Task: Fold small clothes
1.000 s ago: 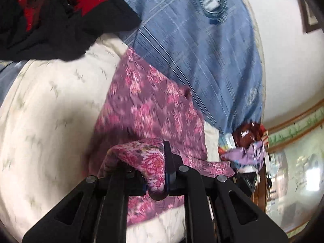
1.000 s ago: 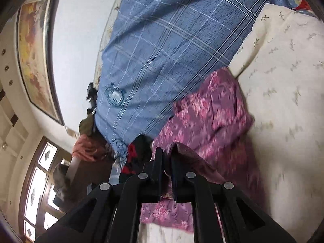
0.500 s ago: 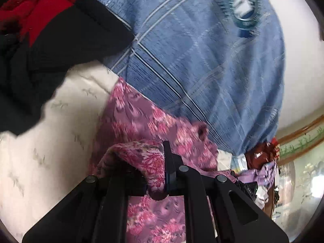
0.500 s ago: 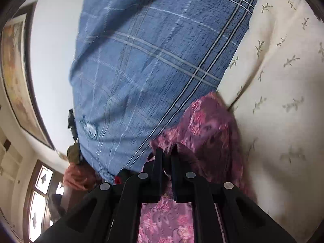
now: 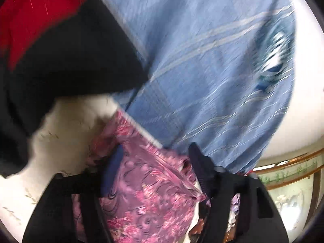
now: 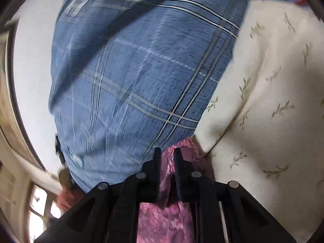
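The pink and purple floral garment (image 5: 149,192) lies on the cream leaf-print bedding (image 5: 66,141) against the blue plaid cloth. My left gripper (image 5: 156,154) is open, its fingers spread wide over the garment's folded edge. In the right wrist view the garment (image 6: 168,218) sits at the bottom. My right gripper (image 6: 167,156) has its fingers slightly apart, with a fold of the garment between them. The view is blurred.
A blue plaid sheet (image 5: 202,70) covers the far side, also in the right wrist view (image 6: 131,81). A black and red garment (image 5: 60,46) lies at the left. The cream bedding (image 6: 269,101) spreads to the right. A white wall and wooden trim lie beyond.
Both grippers moved forward toward the blue sheet, carrying the garment's edge over itself. The left gripper opened and let go of the fabric. The right gripper's fingers parted slightly.
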A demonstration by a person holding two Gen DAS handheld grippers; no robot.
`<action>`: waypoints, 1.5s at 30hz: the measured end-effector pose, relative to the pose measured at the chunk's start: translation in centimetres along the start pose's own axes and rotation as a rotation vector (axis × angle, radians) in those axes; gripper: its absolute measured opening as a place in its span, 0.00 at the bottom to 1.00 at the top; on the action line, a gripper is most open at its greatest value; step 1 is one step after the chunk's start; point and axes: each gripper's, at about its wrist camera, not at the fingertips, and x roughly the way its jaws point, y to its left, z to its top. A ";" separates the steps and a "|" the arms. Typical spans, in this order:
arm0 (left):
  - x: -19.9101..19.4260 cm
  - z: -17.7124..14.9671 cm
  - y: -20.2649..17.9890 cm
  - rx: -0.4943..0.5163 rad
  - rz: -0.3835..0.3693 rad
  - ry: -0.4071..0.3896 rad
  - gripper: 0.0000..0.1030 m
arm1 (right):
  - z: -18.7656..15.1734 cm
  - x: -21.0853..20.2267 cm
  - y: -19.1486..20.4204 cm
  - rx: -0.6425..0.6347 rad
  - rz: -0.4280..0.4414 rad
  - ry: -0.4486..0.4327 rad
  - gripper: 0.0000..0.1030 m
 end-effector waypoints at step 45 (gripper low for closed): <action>-10.9 -19.2 5.0 0.103 0.022 0.147 0.65 | -13.4 -13.9 1.0 -0.088 -0.159 0.189 0.52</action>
